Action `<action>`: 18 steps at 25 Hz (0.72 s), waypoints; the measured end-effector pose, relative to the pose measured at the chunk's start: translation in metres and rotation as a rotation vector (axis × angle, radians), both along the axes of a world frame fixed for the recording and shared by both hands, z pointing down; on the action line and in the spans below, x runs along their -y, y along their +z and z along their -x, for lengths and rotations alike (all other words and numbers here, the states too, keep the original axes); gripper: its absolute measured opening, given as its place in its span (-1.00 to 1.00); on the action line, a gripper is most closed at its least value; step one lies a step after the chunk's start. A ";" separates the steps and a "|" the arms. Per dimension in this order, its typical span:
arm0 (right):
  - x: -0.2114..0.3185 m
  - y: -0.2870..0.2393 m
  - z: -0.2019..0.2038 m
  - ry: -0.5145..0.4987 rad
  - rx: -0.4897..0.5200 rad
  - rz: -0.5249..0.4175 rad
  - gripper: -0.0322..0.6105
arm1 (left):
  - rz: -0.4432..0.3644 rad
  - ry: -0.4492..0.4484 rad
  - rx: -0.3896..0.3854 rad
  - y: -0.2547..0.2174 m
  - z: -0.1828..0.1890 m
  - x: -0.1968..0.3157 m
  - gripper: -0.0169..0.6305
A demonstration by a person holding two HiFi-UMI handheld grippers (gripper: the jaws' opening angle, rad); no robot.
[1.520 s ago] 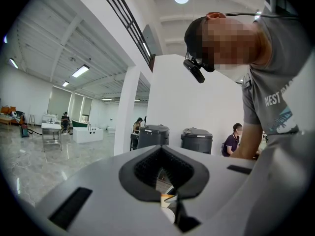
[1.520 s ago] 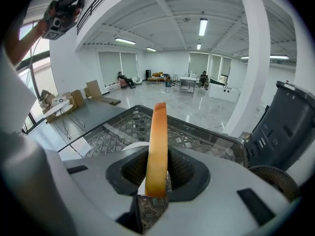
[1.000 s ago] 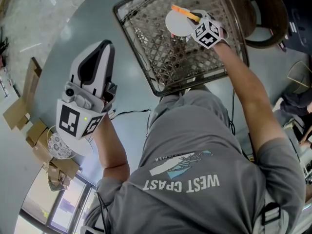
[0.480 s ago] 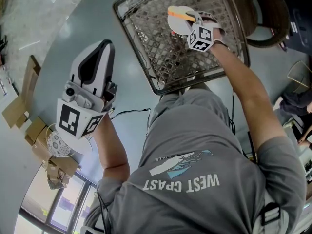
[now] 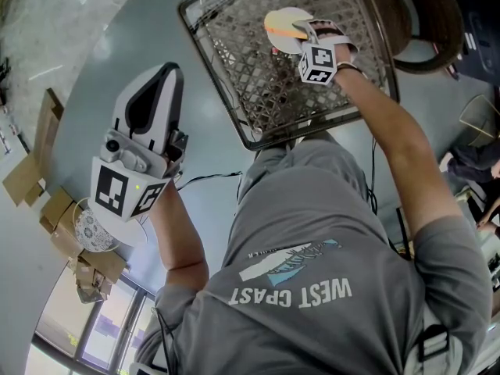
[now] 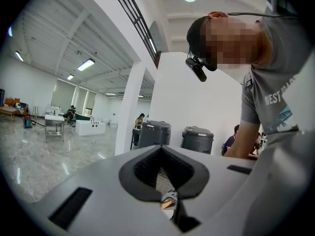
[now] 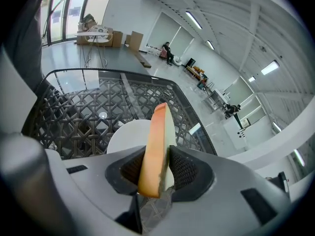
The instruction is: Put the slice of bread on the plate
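Observation:
The slice of bread point(image 7: 157, 132), pale with an orange-brown crust, stands on edge between the pads of my right gripper point(image 7: 156, 154), which is shut on it. In the head view the bread point(image 5: 283, 29) hangs just above the round white plate point(image 5: 283, 44) on the lattice table, with the right gripper point(image 5: 303, 31) tilted down over the plate's near side. The plate point(image 7: 125, 134) lies directly below the bread. My left gripper point(image 5: 160, 80) is held away over the grey floor at the left. Its tips meet and nothing is in it point(image 6: 160, 151).
The plate rests on a glass-topped wicker table point(image 5: 258, 100) with a dark rim. A round dark chair point(image 5: 426, 30) stands beyond its right side. Cardboard pieces point(image 5: 47, 131) and a cable point(image 5: 211, 180) lie on the floor. Two grey bins point(image 6: 197, 139) stand by a white wall.
My right gripper has rolled and moved a little left and down over the plate, carrying the bread with it. The left gripper has stayed where it was.

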State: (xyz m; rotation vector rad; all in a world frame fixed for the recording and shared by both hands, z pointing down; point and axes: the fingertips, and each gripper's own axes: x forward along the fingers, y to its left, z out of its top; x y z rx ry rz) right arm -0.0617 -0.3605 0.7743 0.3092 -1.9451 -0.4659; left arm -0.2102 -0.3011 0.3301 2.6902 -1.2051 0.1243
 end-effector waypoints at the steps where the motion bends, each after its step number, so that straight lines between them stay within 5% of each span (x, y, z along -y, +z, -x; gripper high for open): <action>1: -0.001 0.001 0.000 -0.010 -0.004 0.003 -0.60 | 0.001 0.000 -0.001 0.000 0.000 0.000 -0.92; 18: -0.032 0.029 -0.006 -0.147 -0.121 0.116 -0.27 | 0.003 -0.012 -0.010 0.001 -0.006 -0.004 -0.92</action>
